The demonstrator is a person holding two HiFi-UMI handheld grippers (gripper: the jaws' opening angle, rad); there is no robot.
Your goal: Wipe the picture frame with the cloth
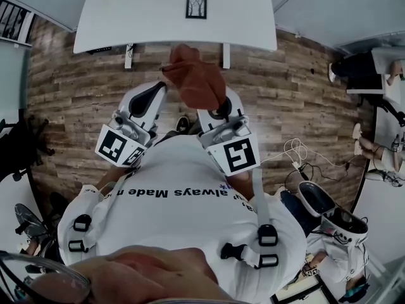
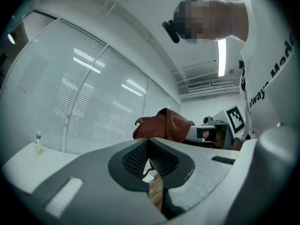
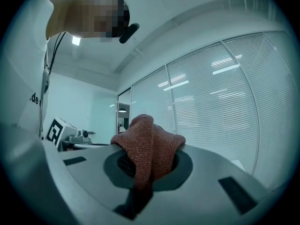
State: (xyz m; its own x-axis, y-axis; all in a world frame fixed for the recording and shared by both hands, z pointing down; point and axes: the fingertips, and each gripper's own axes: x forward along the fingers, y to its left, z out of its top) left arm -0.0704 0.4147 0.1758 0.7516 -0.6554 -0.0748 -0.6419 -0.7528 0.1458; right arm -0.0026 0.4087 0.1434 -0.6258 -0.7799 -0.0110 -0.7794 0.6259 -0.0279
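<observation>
A small black picture frame (image 1: 196, 7) lies on the white table (image 1: 126, 18) ahead of me. A rust-red cloth (image 1: 196, 75) bunches up out of my right gripper (image 1: 218, 106), which is shut on it; in the right gripper view the cloth (image 3: 147, 146) drapes over the closed jaws of that gripper (image 3: 147, 162). My left gripper (image 1: 156, 88) is held beside it, well short of the table. In the left gripper view its jaws (image 2: 149, 142) meet with nothing between them, and the cloth (image 2: 164, 124) shows just beyond.
Wooden floor (image 1: 76, 87) separates me from the table. A small bottle (image 2: 38, 143) stands on the table's far left. White cables (image 1: 294, 151) lie on the floor at right, near a seated person's legs (image 1: 373, 147). Dark chairs (image 1: 19, 144) stand at left.
</observation>
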